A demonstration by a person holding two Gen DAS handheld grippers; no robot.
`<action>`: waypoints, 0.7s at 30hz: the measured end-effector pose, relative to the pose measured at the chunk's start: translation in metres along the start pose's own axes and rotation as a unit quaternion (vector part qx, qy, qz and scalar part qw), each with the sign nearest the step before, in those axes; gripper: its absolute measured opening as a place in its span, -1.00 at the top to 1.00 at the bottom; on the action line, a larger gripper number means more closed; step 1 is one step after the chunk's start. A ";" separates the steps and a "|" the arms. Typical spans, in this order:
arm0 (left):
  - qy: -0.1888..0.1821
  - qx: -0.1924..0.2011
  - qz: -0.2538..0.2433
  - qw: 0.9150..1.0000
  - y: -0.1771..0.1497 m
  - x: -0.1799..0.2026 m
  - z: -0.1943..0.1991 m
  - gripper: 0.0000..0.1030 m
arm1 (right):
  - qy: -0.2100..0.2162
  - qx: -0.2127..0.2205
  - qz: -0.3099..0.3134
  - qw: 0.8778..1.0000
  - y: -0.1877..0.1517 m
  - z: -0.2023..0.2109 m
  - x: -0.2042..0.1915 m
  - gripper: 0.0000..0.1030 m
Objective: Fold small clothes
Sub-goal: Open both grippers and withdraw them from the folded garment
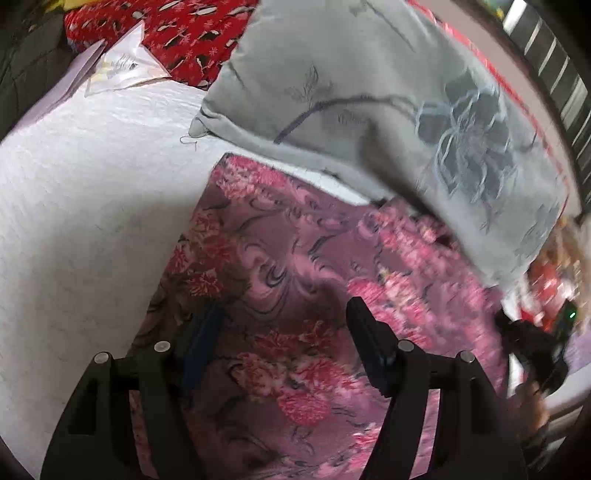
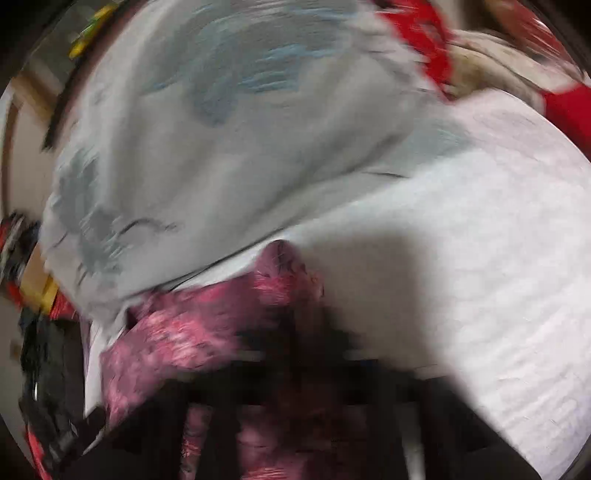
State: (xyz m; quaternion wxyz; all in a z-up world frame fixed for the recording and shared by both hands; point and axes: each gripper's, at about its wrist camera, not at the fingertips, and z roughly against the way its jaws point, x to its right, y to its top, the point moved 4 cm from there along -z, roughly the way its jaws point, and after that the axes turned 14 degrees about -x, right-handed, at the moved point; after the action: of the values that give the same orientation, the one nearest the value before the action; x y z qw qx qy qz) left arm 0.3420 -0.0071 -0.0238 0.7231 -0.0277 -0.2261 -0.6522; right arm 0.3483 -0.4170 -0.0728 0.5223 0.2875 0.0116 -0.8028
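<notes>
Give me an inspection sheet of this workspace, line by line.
Surface: white quilted bedcover, mostly bare.
Job's things: pink floral garment spread flat, far edge under the grey pillow.
Clutter: red patterned cloth; folded paper.
Grippers: left gripper open above the garment; right gripper blurred, shut, garment bunched around it.
Cables: nothing seen.
Surroundings: striped item beyond the pillow.

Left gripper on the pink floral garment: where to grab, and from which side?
Judging by the left wrist view, take the pink floral garment at its bare left edge, where it lies flat on the white bedspread. Come from the bedspread side, one of the fingers sliding under the hem. The far corner sits close under the grey pillow, so avoid it.
</notes>
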 end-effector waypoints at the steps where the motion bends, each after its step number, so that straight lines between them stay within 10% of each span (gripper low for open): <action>1: -0.012 0.004 0.007 1.000 0.001 -0.002 0.002 -0.33 | -0.002 0.017 0.005 1.000 -0.001 0.006 -0.003 0.84; 8: 0.056 -0.006 0.028 0.998 0.007 -0.017 -0.012 -0.33 | 0.008 0.020 -0.101 0.995 0.000 0.002 0.054 0.96; 14: -0.027 0.022 0.045 0.998 0.004 -0.019 0.011 -0.40 | 0.067 0.069 -0.013 0.995 -0.027 0.056 0.019 0.79; 18: 0.077 -0.018 0.017 0.997 -0.002 -0.014 -0.013 -0.43 | 0.038 -0.030 0.017 0.999 -0.068 0.020 0.018 0.47; 21: 0.117 -0.005 -0.018 0.993 -0.007 -0.006 -0.009 -0.43 | 0.022 -0.001 0.025 0.999 -0.079 0.039 0.015 0.40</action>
State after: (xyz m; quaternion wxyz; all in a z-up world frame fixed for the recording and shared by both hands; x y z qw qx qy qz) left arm 0.3376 -0.0060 -0.0357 0.7323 0.0492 -0.1368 -0.6653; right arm 0.2595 -0.4060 -0.0693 0.5418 0.3049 0.0169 -0.7831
